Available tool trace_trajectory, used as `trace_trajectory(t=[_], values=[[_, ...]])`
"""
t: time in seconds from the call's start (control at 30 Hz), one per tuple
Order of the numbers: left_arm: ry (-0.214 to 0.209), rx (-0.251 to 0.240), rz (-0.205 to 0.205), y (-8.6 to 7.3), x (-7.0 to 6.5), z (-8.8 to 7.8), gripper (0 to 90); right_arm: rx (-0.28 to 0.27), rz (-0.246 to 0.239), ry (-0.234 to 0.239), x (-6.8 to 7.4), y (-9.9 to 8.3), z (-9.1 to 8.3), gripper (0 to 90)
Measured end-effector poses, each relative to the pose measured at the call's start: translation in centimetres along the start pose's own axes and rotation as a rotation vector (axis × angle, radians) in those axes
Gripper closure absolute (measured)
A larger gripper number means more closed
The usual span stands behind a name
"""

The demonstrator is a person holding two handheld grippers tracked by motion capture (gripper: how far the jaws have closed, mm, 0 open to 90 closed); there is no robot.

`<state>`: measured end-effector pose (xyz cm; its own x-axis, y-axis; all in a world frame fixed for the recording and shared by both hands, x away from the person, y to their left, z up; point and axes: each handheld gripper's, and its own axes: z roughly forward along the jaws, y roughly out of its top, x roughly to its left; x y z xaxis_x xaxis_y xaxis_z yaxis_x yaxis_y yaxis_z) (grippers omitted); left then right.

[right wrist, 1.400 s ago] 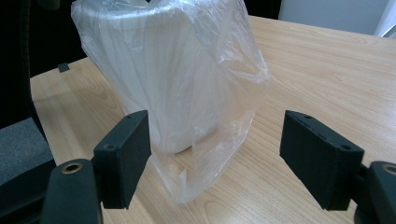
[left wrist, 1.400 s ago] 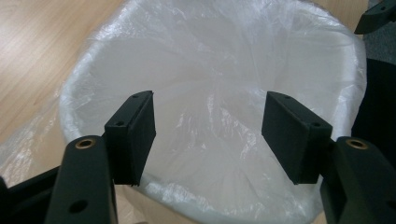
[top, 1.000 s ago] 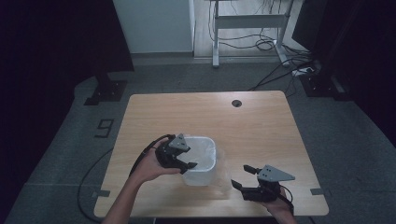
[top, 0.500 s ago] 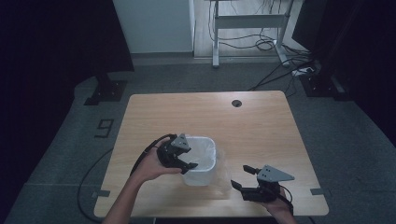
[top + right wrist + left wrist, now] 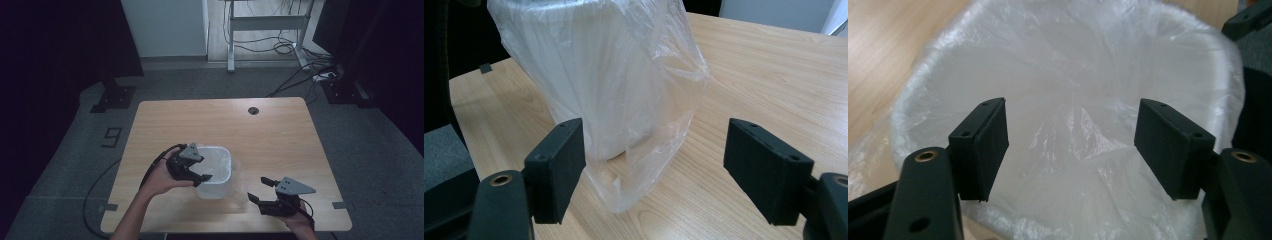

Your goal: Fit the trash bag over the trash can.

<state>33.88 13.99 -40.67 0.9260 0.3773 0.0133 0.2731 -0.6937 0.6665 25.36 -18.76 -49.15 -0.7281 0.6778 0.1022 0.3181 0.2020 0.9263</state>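
Nearest us on the bench, our right tongs wait spread beside loose bag plastic. Farther left, our left tongs, just opening, hover empty over the lined bin; we should smooth the liner evenly.

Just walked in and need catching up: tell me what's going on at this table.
A person is lining a small white bin with a clear plastic bag. The left gripper hovers over the bin's mouth, its jaws just opening, nothing between them. The right gripper waits open beside the bag's loose side, apart from it, on the table.
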Motion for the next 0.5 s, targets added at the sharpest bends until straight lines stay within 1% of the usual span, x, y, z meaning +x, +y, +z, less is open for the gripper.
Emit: trace_trajectory(t=[0.13,0.2,0.27,0.3,0.5], values=[[-0.006,-0.056,-0.014,-0.3,0.0,-0.5,27.4,0.001,-0.001,-0.001,0.0,0.0,0.0,24.6],[-0.002,-0.089,-0.018,-0.5,-0.1,-0.8,26.6,0.000,0.001,-0.001,0.1,0.0,0.0,24.6],[-0.014,-0.121,-0.023,-0.6,-0.2,-1.2,26.3,0.002,0.000,-0.001,0.0,0.0,-0.1,24.6],[-0.011,-0.134,-0.023,-0.6,-0.3,-1.3,26.0,0.002,0.000,-0.002,0.0,0.0,-0.1,24.6],[0.000,-0.183,-0.023,-1.0,-0.7,-2.0,25.3,0.002,0.000,-0.002,0.0,0.0,-0.1,24.6]])
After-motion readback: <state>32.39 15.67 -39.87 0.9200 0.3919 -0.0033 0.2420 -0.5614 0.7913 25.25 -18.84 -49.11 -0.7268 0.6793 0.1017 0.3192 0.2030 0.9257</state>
